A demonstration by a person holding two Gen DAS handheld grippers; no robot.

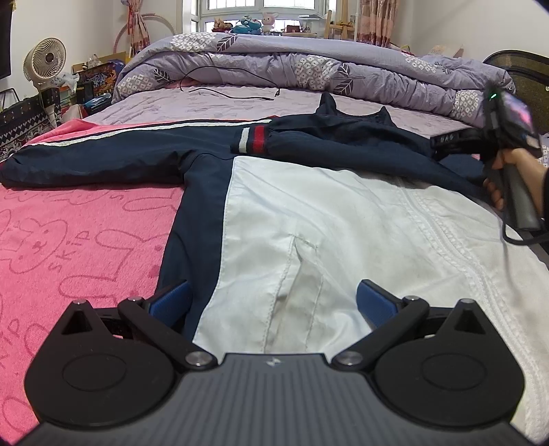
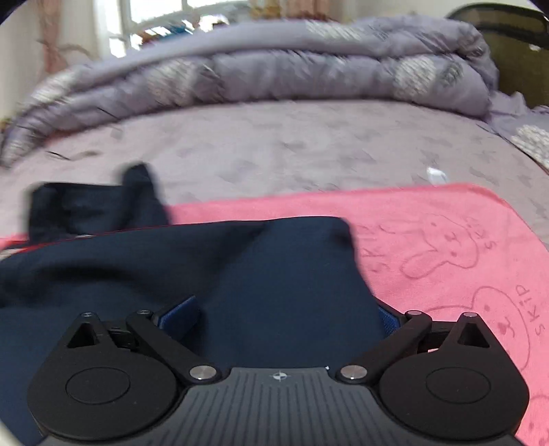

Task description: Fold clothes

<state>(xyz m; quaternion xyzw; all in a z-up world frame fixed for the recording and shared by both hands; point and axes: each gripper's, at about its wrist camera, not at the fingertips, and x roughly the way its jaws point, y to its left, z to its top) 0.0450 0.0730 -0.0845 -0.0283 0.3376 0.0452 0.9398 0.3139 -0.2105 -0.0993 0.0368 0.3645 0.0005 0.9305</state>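
The scene is a bedroom. A bed [image 1: 212, 106] with a pale purple sheet carries everything, and a pink towel [image 1: 68, 240] with drawn rabbits and the word "skip" is spread over its near part. At the far side of the bed lies a rolled purple quilt [image 1: 308, 65] with leaf and flower prints, and a thin black cable [image 1: 233, 94] rests on the sheet in front of it. Behind the bed there is a window with soft toys [image 1: 254, 22] on its sill and curtains at both sides. A small white fan [image 1: 48, 60] stands at the far left, beside boxes and bags whose contents I cannot tell.

The jacket [image 1: 308, 212] lies flat on the towel. It is navy blue with a big white panel, and one long sleeve stretches to the left. The other sleeve, with a white and red striped cuff [image 1: 252, 139], is folded across the chest.

The left claw [image 1: 274, 302] is spread wide over the near hem of the jacket and pinches nothing. The right claw [image 2: 288, 317] is also spread wide, with navy cloth lying between its fingers, not pressed. A hand [image 1: 507, 178] holds its handle at the right.
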